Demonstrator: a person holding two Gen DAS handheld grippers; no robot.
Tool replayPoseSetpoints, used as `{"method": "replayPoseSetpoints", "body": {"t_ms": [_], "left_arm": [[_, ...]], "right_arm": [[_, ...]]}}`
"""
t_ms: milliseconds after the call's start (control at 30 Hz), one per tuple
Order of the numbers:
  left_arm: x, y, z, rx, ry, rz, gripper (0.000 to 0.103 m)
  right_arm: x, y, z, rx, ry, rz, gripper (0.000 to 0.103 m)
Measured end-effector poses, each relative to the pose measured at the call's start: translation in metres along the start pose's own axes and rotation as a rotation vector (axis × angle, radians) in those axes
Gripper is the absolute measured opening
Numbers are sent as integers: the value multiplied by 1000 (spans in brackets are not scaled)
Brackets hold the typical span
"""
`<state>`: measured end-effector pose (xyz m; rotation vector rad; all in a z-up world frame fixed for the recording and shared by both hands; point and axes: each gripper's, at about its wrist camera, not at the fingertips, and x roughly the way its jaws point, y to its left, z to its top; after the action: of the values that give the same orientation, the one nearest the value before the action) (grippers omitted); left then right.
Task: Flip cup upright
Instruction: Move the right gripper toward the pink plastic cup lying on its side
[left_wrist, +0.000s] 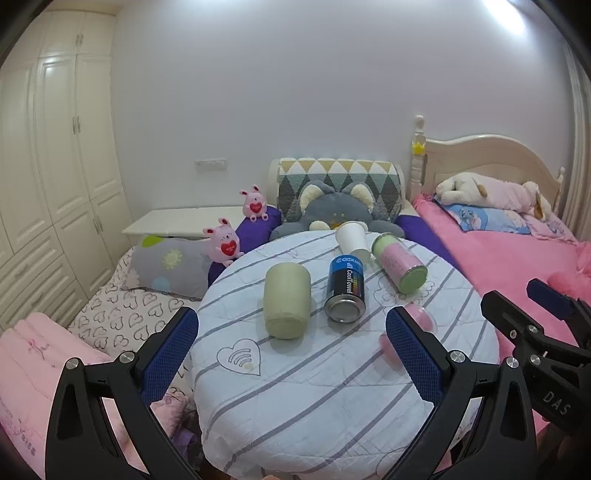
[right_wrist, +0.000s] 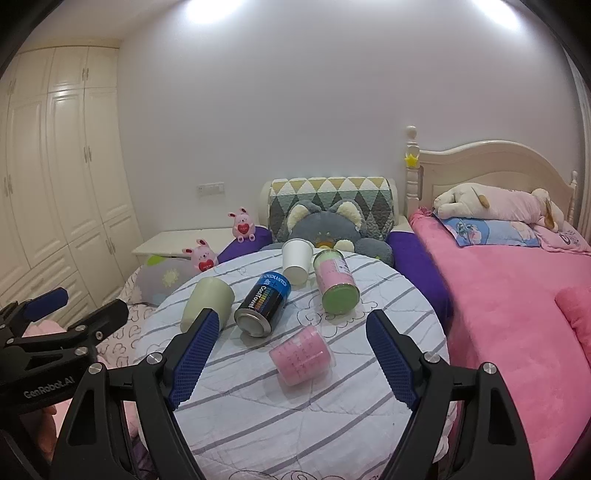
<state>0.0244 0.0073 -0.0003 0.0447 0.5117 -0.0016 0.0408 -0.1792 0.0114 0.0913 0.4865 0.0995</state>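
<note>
Several cups lie on their sides on a round table with a striped cloth (left_wrist: 332, 387) (right_wrist: 295, 406). A pale green cup (left_wrist: 286, 301) (right_wrist: 207, 302) lies at the left. A white paper cup (left_wrist: 352, 240) (right_wrist: 295, 260) lies at the back. A clear pink cup (right_wrist: 301, 356) lies nearest, half hidden behind my left gripper's finger in the left wrist view (left_wrist: 419, 315). My left gripper (left_wrist: 291, 360) is open and empty, short of the green cup. My right gripper (right_wrist: 290, 360) is open and empty, with the pink cup between its fingers.
A black and blue can (left_wrist: 345, 288) (right_wrist: 262, 304) and a pink and green can (left_wrist: 399, 264) (right_wrist: 336, 282) also lie on the table. Plush toys and cushions (left_wrist: 332, 210) sit behind it. A pink bed (right_wrist: 517, 295) is at the right, wardrobes (left_wrist: 55, 166) at the left.
</note>
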Motion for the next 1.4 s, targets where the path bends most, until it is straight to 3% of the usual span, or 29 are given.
{"method": "replayPoseSetpoints", "body": {"t_ms": [1400], "left_arm": [[28,-6,-1,17,37,-3,103]], "right_arm": [[20,6,8,-10,46,-15,83]]}}
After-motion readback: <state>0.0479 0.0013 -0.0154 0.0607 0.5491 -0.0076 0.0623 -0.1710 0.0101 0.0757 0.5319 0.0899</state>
